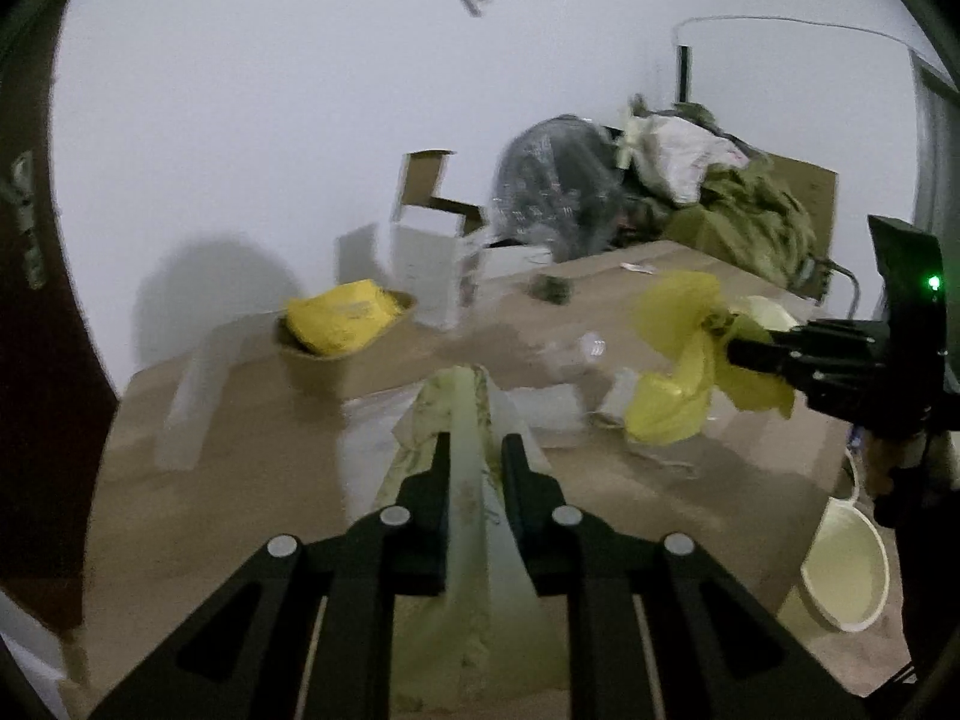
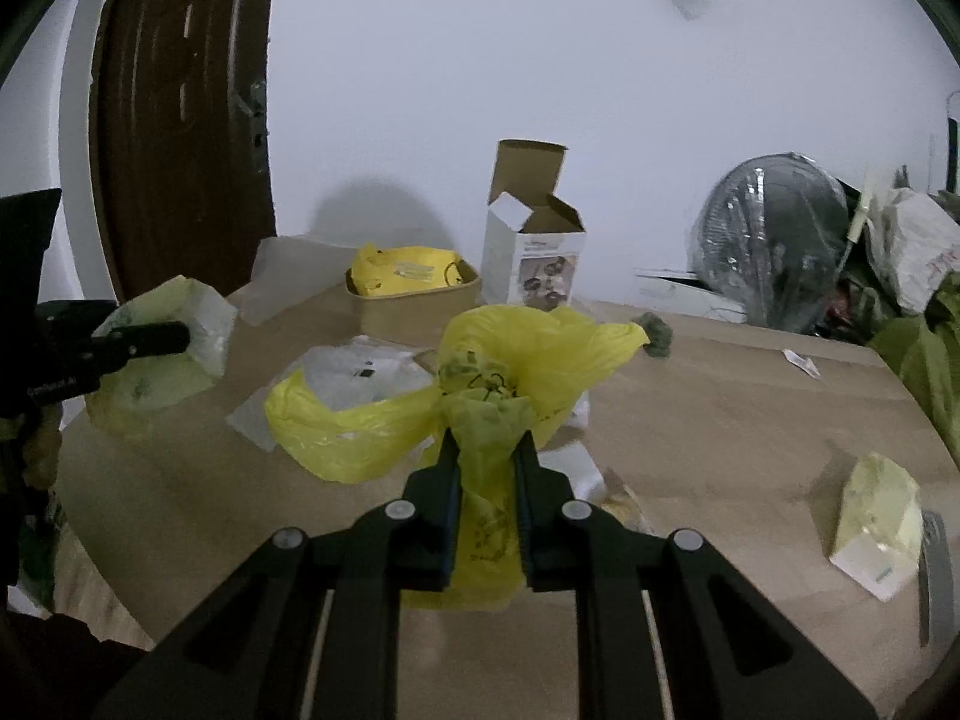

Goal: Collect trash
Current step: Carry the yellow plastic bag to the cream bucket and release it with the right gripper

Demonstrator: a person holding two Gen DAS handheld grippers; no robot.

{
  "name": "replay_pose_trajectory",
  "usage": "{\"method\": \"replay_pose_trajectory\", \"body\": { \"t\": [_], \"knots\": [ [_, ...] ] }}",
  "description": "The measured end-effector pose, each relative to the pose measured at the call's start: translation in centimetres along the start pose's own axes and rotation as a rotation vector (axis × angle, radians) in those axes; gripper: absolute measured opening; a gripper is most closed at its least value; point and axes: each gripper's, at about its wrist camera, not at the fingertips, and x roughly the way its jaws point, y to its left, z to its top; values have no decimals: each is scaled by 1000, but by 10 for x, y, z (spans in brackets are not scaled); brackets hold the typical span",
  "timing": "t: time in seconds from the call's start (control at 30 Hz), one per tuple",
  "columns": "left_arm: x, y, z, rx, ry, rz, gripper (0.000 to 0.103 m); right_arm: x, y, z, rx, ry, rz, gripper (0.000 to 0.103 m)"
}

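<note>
My left gripper is shut on a pale green, see-through plastic bag that hangs up off the brown tabletop. In the right wrist view this bag shows at the far left, with the left gripper pinching its top. My right gripper is shut on the bunched neck of a crumpled yellow plastic bag, held above the table. The left wrist view has that yellow bag at the right, with the right gripper clamped on it.
A brown paper box holding a yellow packet and an open white carton stand at the back. Clear plastic wrap, a dark green lump and a pale wrapper lie on the table. A wrapped fan is far right, a door at the left.
</note>
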Motion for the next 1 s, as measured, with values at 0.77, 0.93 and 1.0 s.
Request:
{"method": "replay_pose_trajectory", "body": {
  "t": [0.77, 0.93, 1.0],
  "knots": [
    [45, -164, 1, 195, 41, -311, 14, -111, -61, -97, 169, 7, -212, 14],
    [47, -197, -3, 254, 46, -376, 14, -140, -74, -122, 212, 5, -282, 14],
    [48, -210, -6, 274, 55, -398, 14, -152, -79, -133, 233, 6, -306, 14]
  ]
}}
